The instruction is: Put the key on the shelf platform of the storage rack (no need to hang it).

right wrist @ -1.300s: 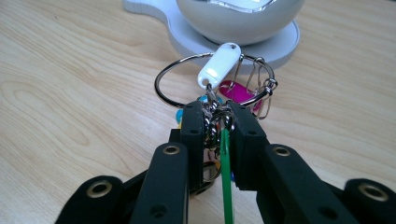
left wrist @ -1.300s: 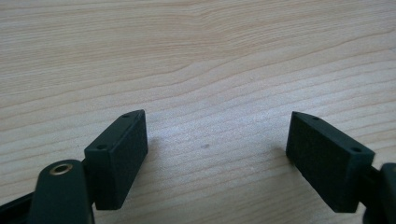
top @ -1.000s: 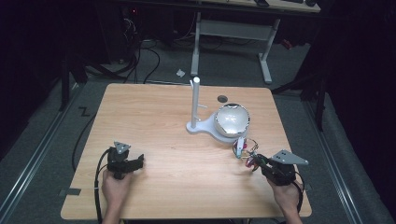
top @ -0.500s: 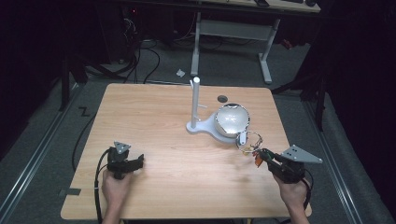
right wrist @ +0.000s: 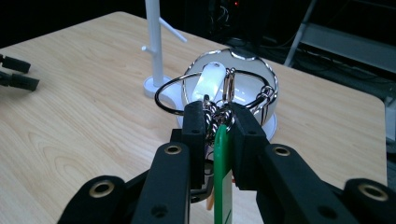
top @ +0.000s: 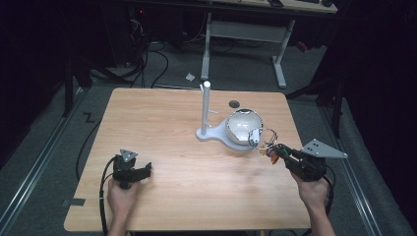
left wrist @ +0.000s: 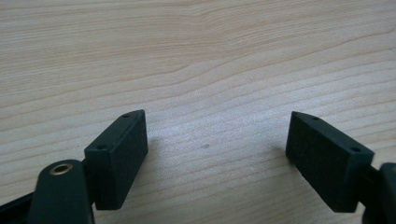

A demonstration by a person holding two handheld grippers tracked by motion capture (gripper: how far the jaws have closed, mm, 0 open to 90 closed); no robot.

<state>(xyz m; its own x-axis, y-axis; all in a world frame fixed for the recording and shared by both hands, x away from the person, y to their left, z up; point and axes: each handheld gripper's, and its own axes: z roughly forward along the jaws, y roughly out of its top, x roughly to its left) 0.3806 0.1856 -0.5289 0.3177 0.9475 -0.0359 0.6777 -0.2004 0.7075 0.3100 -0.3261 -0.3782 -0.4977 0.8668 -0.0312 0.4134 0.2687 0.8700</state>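
Note:
My right gripper (top: 276, 151) is shut on a bunch of key rings (top: 260, 139), held just off the table's right side. In the right gripper view the jaws (right wrist: 218, 116) pinch twisted metal links. A green tag (right wrist: 223, 177) hangs down between the jaws, and a white tag (right wrist: 210, 79) and large wire rings stand above them. Straight ahead sit a shiny round bowl (right wrist: 245, 60) and a white stand with pegs (right wrist: 154, 42). My left gripper (top: 143, 171) rests at the near left, open, with bare wood between its jaws (left wrist: 215, 135).
The white stand (top: 206, 105) and bowl (top: 242, 125) share a white base near the table's middle right. A small dark round hole (top: 234, 104) lies behind the bowl. The table's right edge is close to my right hand. The left gripper (right wrist: 16, 72) shows far off in the right gripper view.
My right gripper has moved right and a little away from the person, carrying the key rings up beside the bowl. The left gripper has stayed still.

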